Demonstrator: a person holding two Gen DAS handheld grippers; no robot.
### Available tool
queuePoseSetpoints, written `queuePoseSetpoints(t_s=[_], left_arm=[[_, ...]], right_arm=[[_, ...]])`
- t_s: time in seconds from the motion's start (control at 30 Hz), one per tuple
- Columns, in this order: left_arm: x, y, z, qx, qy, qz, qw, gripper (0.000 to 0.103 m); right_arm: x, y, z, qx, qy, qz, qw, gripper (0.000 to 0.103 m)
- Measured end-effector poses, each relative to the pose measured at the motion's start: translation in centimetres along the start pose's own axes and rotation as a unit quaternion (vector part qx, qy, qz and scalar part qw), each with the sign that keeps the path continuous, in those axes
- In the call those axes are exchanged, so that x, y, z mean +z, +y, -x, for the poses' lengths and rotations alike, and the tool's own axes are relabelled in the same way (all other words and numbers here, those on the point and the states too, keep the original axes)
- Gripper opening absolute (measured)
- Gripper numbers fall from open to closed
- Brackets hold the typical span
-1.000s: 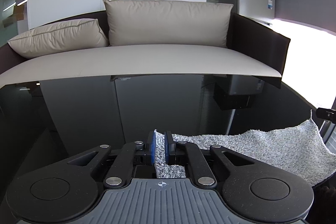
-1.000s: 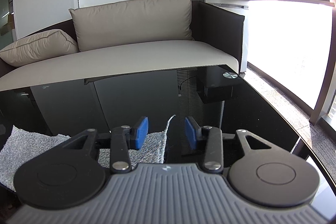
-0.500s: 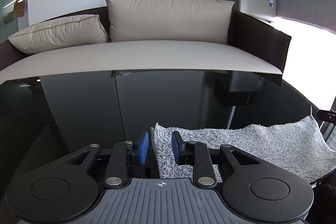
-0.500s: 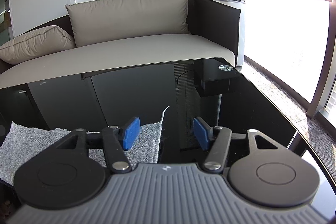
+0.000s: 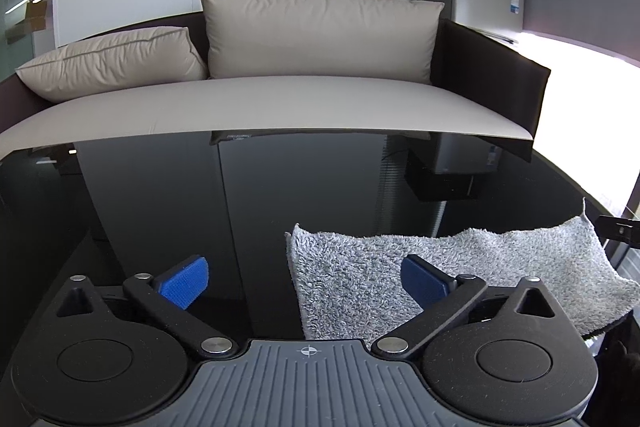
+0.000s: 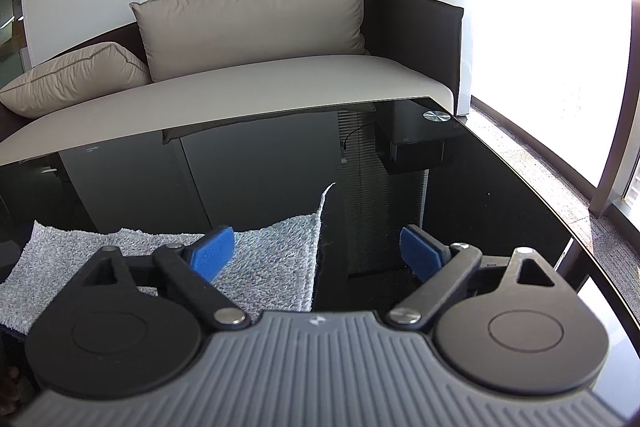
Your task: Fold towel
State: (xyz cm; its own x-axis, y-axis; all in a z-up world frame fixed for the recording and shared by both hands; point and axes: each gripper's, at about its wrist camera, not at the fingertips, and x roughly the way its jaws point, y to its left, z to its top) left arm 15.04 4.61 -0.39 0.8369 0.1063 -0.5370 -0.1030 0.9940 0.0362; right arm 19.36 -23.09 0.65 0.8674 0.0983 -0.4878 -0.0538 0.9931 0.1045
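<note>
A grey towel [image 5: 460, 267] lies flat on the glossy black tabletop [image 5: 240, 207], lower right of the frame. Both claws, left [image 5: 306, 281] and right [image 6: 316, 253], have just spread wide, released. Behind stands a beige sofa [image 5: 280, 99].

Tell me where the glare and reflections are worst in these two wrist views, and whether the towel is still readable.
Right wrist view: the window is blown out white; the glossy black table mirrors the sofa and fridge. Left wrist view: milder glare at the right edge, similar reflections on the table, fisheye bending at the borders. The grey towel stays sharp in both, pile texture visible.
</note>
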Motion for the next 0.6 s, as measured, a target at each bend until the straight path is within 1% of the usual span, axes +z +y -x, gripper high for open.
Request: queuePoseSetpoints(t_s=[0.07, 0.23, 0.43, 0.6], left_arm=[[-0.1, -0.1, 0.1, -0.002, 0.0, -0.003, 1.0, 0.102], [-0.3, -0.1, 0.4, -0.001, 0.003, 0.0, 1.0, 0.102], [-0.5, -0.2, 0.7, -0.002, 0.007, 0.001, 1.0, 0.102], [-0.6, -0.1, 0.8, 0.001, 0.007, 0.001, 1.0, 0.102]], right_arm=[[-0.1, 0.1, 0.1, 0.004, 0.004, 0.0, 1.0, 0.094], [-0.4, 0.3, 0.6, 0.009, 0.008, 0.001, 1.0, 0.099], [-0.6, 0.4, 1.2, 0.013, 0.009, -0.001, 1.0, 0.102], [-0.6, 0.4, 1.4, 0.018, 0.014, -0.004, 1.0, 0.102]])
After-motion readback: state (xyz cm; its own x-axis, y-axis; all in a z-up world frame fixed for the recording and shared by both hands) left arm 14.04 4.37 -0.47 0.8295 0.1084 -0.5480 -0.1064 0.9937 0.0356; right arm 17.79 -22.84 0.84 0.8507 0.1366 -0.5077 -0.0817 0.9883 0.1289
